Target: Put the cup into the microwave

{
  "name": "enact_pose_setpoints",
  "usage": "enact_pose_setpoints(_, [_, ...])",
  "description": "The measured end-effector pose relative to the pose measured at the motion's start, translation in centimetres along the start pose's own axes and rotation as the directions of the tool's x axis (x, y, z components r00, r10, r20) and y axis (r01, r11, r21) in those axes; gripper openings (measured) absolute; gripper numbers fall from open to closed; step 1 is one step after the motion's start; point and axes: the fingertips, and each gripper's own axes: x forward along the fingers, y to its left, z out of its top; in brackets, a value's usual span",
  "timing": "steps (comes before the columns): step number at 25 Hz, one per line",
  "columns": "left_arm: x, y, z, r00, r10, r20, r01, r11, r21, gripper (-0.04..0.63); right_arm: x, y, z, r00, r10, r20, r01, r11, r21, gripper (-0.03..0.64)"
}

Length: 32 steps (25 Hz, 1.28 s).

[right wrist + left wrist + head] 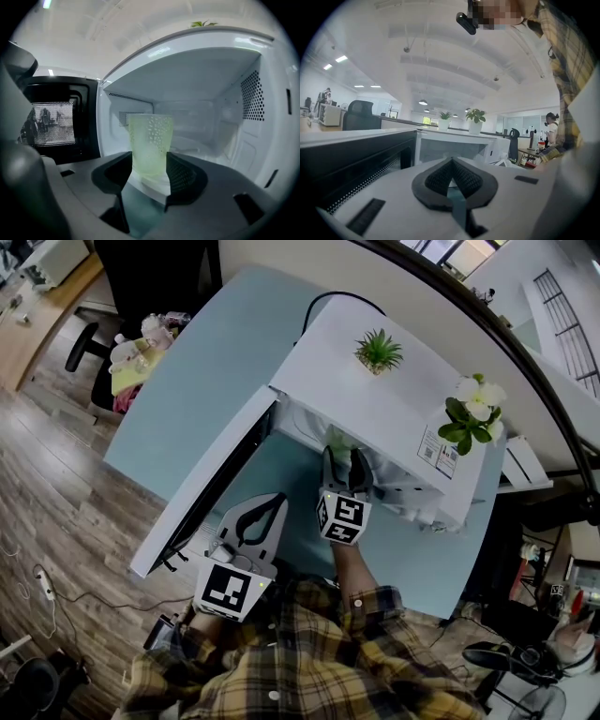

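A pale green dimpled cup (150, 143) stands upright at the mouth of the open white microwave (197, 79). My right gripper (149, 164) is shut on it, a dark pad against each side. In the head view the right gripper (342, 460) reaches into the microwave (375, 399) cavity, and only a sliver of the cup (339, 440) shows there. The microwave door (202, 488) swings out to the left. My left gripper (272, 502) hangs back beside the door, shut and holding nothing; its pads (440, 176) meet in a point.
Two potted plants (378, 351) (472, 413) sit on top of the microwave. The microwave stands on a light blue table (197, 381). A black office chair (131, 296) with clutter is behind the table's left end. Cables lie on the wooden floor (56, 521).
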Motion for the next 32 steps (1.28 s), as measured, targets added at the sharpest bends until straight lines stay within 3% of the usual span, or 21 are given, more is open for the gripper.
enact_pose_setpoints(2, [0.0,-0.1,0.0,1.000,-0.001,0.001,0.001,1.000,-0.001,-0.011,-0.1,-0.2,-0.2,1.000,-0.015,-0.009,0.015,1.000,-0.013,0.210])
enact_pose_setpoints(4, [-0.1,-0.1,0.0,1.000,-0.001,0.003,0.001,1.000,0.000,-0.011,-0.2,-0.4,-0.4,0.999,-0.035,-0.019,0.035,0.999,-0.032,0.080])
enact_pose_setpoints(5, [-0.1,-0.1,0.0,1.000,-0.001,0.004,0.001,1.000,0.001,-0.011,-0.3,-0.4,-0.5,0.999,-0.039,-0.023,0.038,0.999,-0.038,0.063])
enact_pose_setpoints(19, [-0.3,0.2,0.9,1.000,0.008,0.022,-0.008,1.000,0.010,-0.011,-2.0,-0.5,0.1,1.000,-0.013,-0.017,0.012,0.999,-0.042,0.063])
enact_pose_setpoints(32, [0.9,-0.1,3.2,0.999,-0.016,0.045,0.015,0.999,0.033,-0.011,-7.3,-0.4,5.1,0.992,0.117,0.050,-0.116,0.993,-0.016,0.063])
